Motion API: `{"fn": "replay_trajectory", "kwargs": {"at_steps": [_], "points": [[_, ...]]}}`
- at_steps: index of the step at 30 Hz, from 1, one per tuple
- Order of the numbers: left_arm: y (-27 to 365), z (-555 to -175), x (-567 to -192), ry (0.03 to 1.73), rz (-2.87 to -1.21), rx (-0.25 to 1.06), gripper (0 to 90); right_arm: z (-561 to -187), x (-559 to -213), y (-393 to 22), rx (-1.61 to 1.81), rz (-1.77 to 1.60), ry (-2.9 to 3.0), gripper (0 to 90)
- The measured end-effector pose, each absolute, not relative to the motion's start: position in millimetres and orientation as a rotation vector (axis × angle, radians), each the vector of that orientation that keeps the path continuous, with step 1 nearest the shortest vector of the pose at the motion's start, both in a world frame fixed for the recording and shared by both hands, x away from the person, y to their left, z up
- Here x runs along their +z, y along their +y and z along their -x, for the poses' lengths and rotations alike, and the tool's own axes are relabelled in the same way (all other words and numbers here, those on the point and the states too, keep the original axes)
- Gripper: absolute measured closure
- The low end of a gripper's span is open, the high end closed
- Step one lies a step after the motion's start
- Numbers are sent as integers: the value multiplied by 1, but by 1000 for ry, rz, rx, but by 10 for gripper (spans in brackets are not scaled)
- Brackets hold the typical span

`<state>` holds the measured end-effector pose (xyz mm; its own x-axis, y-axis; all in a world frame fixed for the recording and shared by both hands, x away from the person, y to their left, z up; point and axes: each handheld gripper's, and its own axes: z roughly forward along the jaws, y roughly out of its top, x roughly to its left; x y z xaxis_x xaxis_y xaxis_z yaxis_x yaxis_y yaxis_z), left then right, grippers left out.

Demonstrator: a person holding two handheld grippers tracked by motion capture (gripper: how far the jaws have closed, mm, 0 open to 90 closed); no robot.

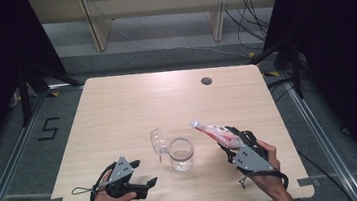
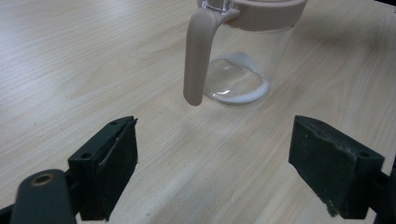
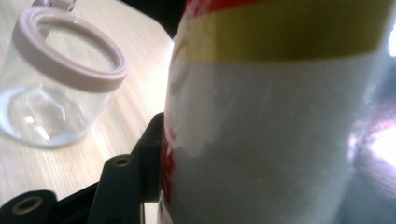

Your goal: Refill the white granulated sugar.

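A clear glass jar [image 1: 181, 154] with a pink rim stands on the table toward the front, its flip lid [image 1: 157, 140] swung open to the left. My right gripper [image 1: 232, 144] is shut on a plastic bottle [image 1: 213, 131] with a white, red and yellow label, tilted with its cap end toward the jar from the right. In the right gripper view the bottle [image 3: 271, 121] fills the space beside one black finger [image 3: 144, 168], with the jar [image 3: 56, 79] at the left. My left gripper [image 1: 144, 173] rests open at the jar's front left. Its jaws [image 2: 233, 172] stand wide apart facing the jar [image 2: 243, 51] and its pink handle [image 2: 196, 56].
The light wooden table [image 1: 132, 105] has a round cable hole [image 1: 206, 81] at the back right. Wooden shelf legs [image 1: 95, 23] stand on the floor beyond the table. Black curtains hang on both sides.
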<state>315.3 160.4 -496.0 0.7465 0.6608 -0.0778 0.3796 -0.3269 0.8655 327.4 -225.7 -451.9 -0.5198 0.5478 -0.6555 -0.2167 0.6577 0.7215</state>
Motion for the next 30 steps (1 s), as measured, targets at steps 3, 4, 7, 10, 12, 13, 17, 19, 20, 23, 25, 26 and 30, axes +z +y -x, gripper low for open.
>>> {"fn": "replay_trajectory", "kwargs": {"at_steps": [3,4,7,10,12,13,17,19,20,23,25,26,30], "points": [[160,-315,-496,793,-1947,355,152,-323,-450,-224,936,-207,1884,484],[160,-315,-496,789,-1955,358,152,-318,-448,-222,893,-169,1878,484],[160,-315,-496,787,-1955,357,152,-312,-447,-218,786,-84,1868,485],[159,-315,-497,809,-1941,343,152,-310,-446,-217,753,-27,1860,486],[159,-315,-497,809,-1942,343,152,-309,-448,-215,736,-23,1848,486],[159,-315,-497,807,-1943,344,152,-308,-449,-215,729,-20,1851,486],[160,-315,-497,814,-1938,341,152,-307,-451,-212,673,22,1849,487],[161,-315,-497,810,-1952,353,152,-306,-453,-210,664,34,1865,487],[160,-315,-497,811,-1946,348,152,-305,-453,-210,641,44,1862,488],[160,-315,-497,810,-1945,347,152,-303,-453,-208,595,91,1849,488],[160,-315,-497,814,-1939,345,152,-301,-453,-207,558,108,1843,489],[160,-315,-497,814,-1939,345,152,-301,-453,-207,558,108,1843,489],[161,-315,-497,810,-1951,350,152,-301,-449,-205,442,227,1793,490]]}}
